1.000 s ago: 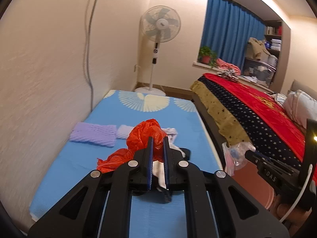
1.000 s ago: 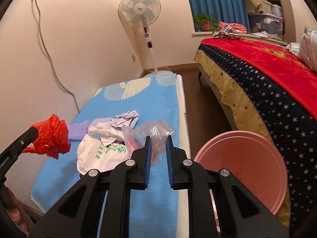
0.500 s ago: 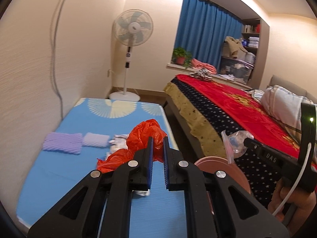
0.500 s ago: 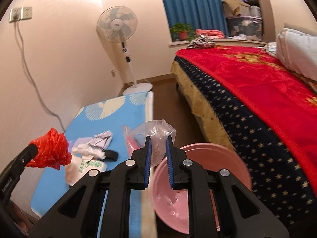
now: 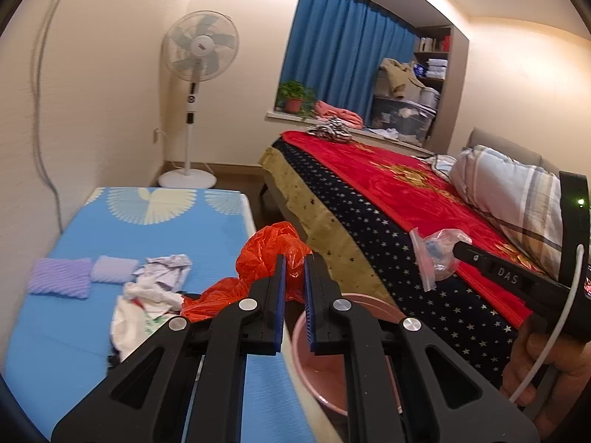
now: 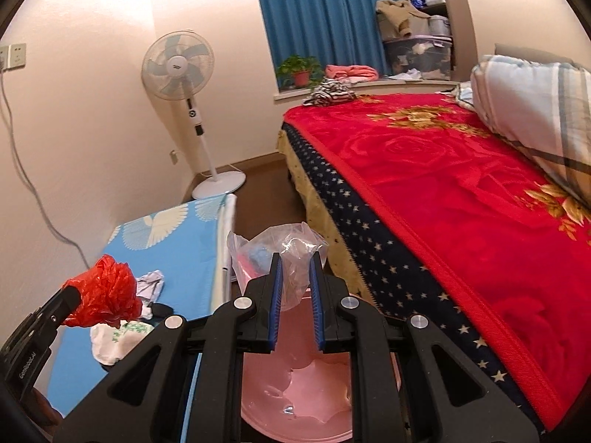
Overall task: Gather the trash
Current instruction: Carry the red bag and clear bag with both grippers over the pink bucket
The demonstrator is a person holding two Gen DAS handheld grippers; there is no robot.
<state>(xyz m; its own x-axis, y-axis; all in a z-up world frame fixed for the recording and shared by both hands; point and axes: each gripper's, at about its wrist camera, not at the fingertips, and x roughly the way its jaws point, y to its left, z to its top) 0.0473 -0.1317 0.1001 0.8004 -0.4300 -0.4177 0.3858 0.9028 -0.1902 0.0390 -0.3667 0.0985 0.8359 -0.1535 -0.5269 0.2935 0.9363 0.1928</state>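
My left gripper is shut on a crumpled red plastic bag, held in the air near the right edge of the blue mat. My right gripper is shut on a clear plastic bag with blue and pink bits inside, held above the pink basin on the floor. The red plastic bag shows at the left of the right wrist view, and the clear plastic bag at the right of the left wrist view. The pink basin lies partly hidden below my left fingers.
On the blue mat lie white crumpled wrappers, a dark scrap and two lilac foam sleeves. A bed with a red blanket stands right of the basin. A standing fan is by the far wall. A hand holds the right gripper.
Both grippers swung right from over the blue mat toward the basin and bed, each still carrying its bag. The basin now sits under the right gripper.
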